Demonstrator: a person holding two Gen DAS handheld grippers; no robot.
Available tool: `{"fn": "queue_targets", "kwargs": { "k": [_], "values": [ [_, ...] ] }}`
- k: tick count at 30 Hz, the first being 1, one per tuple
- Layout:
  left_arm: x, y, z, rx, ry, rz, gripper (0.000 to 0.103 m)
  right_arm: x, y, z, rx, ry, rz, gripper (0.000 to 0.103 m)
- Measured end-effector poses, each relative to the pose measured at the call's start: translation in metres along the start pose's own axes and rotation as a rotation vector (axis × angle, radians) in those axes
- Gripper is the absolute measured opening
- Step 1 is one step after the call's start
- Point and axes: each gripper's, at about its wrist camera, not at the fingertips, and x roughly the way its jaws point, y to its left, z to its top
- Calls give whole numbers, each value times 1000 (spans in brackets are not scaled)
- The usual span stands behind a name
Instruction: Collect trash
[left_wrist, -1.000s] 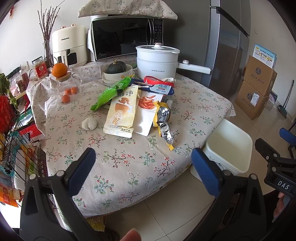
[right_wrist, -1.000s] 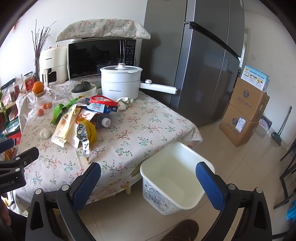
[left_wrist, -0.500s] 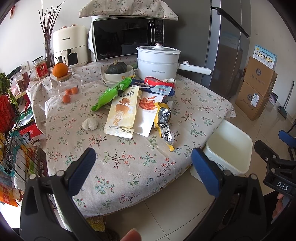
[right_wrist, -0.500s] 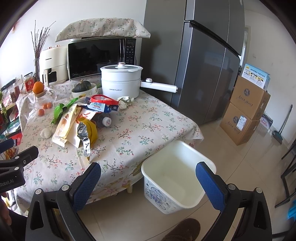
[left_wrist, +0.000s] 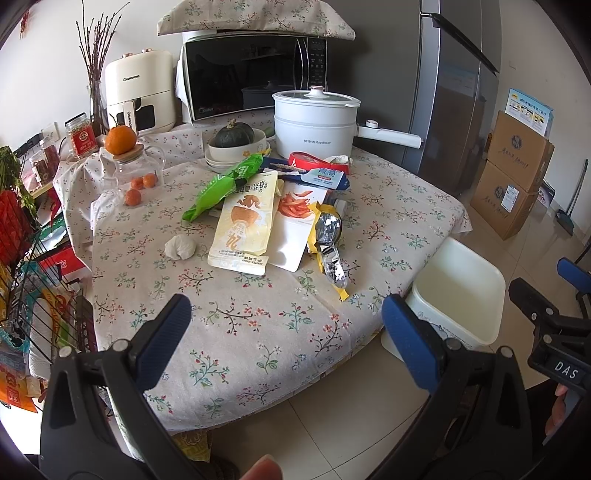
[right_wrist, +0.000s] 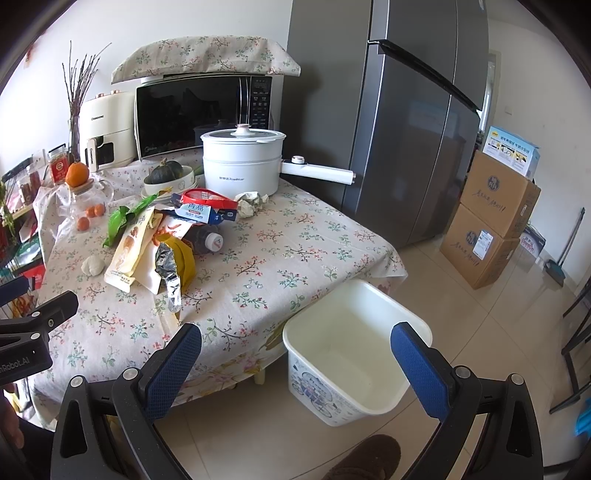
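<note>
Trash lies in a heap on the flowered tablecloth (left_wrist: 258, 325): a green wrapper (left_wrist: 225, 184), a cream snack pouch (left_wrist: 243, 229), a white pouch (left_wrist: 291, 236), a yellow foil wrapper (left_wrist: 328, 240), a blue-white packet (left_wrist: 325, 175), a red wrapper (left_wrist: 314, 160), a white paper ball (left_wrist: 180, 247) and a crumpled tissue (right_wrist: 251, 203). A dark bottle (right_wrist: 205, 238) lies beside them. An empty white bin (right_wrist: 354, 350) stands on the floor at the table's right corner. My left gripper (left_wrist: 286, 341) is open, short of the table's near edge. My right gripper (right_wrist: 295, 363) is open above the bin's near side.
At the back of the table stand a white electric pot (left_wrist: 314, 125), a microwave (left_wrist: 255, 77), an air fryer (left_wrist: 140, 96), a bowl with a squash (left_wrist: 234, 142) and a glass jar topped by an orange (left_wrist: 129, 166). A wire rack (left_wrist: 33, 295) is left, fridge (right_wrist: 413, 122) and cardboard boxes (right_wrist: 487, 221) right.
Both grippers have drifted slightly; the views shift a little. Nothing on the table has moved, and both grippers stay open.
</note>
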Motion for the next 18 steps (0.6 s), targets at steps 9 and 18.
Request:
{"fn": "queue_targets", "kwargs": {
  "k": [9,18],
  "values": [
    [0,0,0,0,0,0,103,0,0,0,0,1,0,103],
    [0,0,0,0,0,0,103,1,0,0,0,1,0,103]
  ]
}}
